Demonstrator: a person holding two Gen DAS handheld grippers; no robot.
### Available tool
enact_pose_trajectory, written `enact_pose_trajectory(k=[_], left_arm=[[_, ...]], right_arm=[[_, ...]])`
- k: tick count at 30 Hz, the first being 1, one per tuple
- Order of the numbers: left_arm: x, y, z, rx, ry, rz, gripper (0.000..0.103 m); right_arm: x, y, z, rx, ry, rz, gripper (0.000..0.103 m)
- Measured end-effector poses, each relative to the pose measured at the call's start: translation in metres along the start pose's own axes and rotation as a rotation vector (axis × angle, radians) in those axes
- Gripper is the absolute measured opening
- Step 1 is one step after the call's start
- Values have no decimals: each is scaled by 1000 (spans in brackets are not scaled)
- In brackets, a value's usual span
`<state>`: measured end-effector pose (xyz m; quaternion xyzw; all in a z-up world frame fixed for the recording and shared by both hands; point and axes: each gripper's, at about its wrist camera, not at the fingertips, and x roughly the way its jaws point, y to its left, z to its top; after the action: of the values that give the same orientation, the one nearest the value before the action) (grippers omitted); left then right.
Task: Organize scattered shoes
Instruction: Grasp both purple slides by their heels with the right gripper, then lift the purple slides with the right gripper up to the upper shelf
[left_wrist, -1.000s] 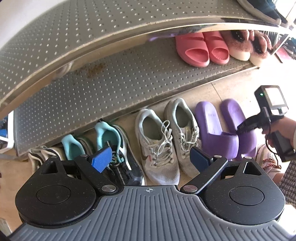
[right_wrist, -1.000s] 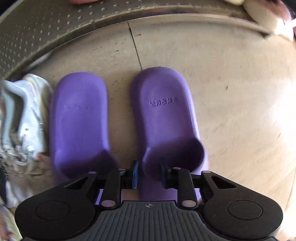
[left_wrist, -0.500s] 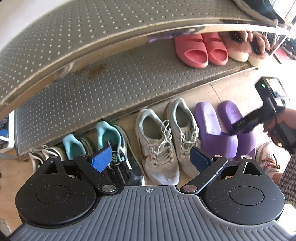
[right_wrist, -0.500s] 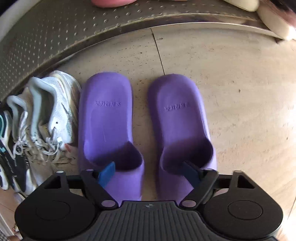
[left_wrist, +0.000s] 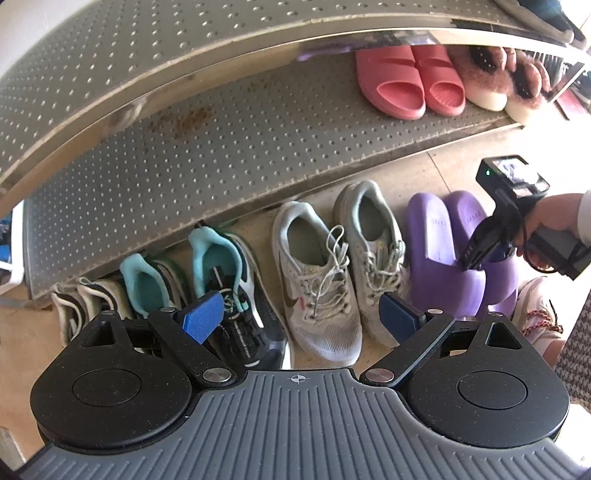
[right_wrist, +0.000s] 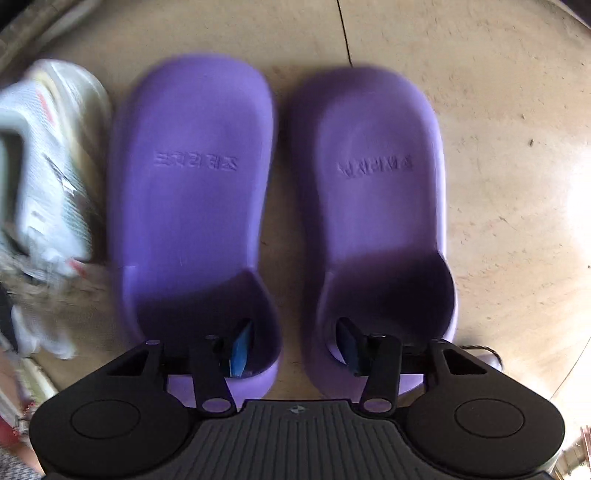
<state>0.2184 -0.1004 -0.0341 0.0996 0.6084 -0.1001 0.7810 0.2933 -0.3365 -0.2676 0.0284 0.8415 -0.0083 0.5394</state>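
Two purple slippers (right_wrist: 192, 166) (right_wrist: 369, 166) lie side by side on the floor, heels toward the rack. My right gripper (right_wrist: 295, 345) points down at their toe caps, with one finger inside each slipper. Both inner walls stand between the jaws, which are closing. A gap still shows between the slippers, and the pads do not visibly press. In the left wrist view a hand (left_wrist: 550, 221) holds the right gripper (left_wrist: 480, 254) over the purple pair (left_wrist: 439, 236). My left gripper (left_wrist: 301, 315) hangs open and empty above the grey sneakers (left_wrist: 317, 280).
Teal-and-black sneakers (left_wrist: 221, 266) and a striped pair stand left of the grey ones. The perforated metal shelf (left_wrist: 221, 158) carries pink slippers (left_wrist: 391, 85) and fluffy slippers (left_wrist: 487, 74). A white-and-pink sneaker (left_wrist: 535, 314) lies on the floor at the right.
My right gripper let go of the right slipper's toe cap, opened wide, sank, and now has a finger in each slipper with the jaws narrowing. The left gripper stayed put.
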Motion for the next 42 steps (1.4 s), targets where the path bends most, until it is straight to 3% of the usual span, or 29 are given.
enact_pose_trajectory(k=[2,4,8,11,14,19,22,24,26,29,33,35,37,42], left_arm=[[-1,1,0,-3,-5,4,95],[-2,2,0,-4,-10,5,95],[-12,2,2,-2,-45,3,95],[-19,2,1,-3,-68,3,95],[-29,3,0,-3,-96,2,95],[-51,10,-1,-35,-165,4,95],[-64,14,-4,-58,-203,1,95],[-74,23,-6,-97,-232,-6,95],[-84,32,-9,-136,-262,-14,95],[-90,43,-12,-177,-276,-13,95],[-94,61,-14,-242,-292,-18,95],[-93,66,-11,-242,-292,-18,95],[-89,70,-7,-242,-280,-12,95],[-80,70,3,-232,-261,-16,95]], right_arm=[[2,-2,-5,26,-13,28,42],[2,-3,-10,46,-35,51,21],[-14,9,-44,36,-143,7,19],[-27,4,-64,85,-200,43,17],[-66,-6,-106,179,-338,111,17],[-116,-22,-172,323,-512,270,16],[-139,-35,-216,423,-643,430,16],[-158,-38,-243,445,-725,555,16],[-190,-29,-264,405,-801,620,16],[-233,-9,-271,324,-868,593,17],[-292,42,-232,172,-949,409,17],[-311,74,-198,99,-1043,271,24],[-318,86,-182,63,-1136,192,47],[-312,108,-183,-12,-1251,137,60]])
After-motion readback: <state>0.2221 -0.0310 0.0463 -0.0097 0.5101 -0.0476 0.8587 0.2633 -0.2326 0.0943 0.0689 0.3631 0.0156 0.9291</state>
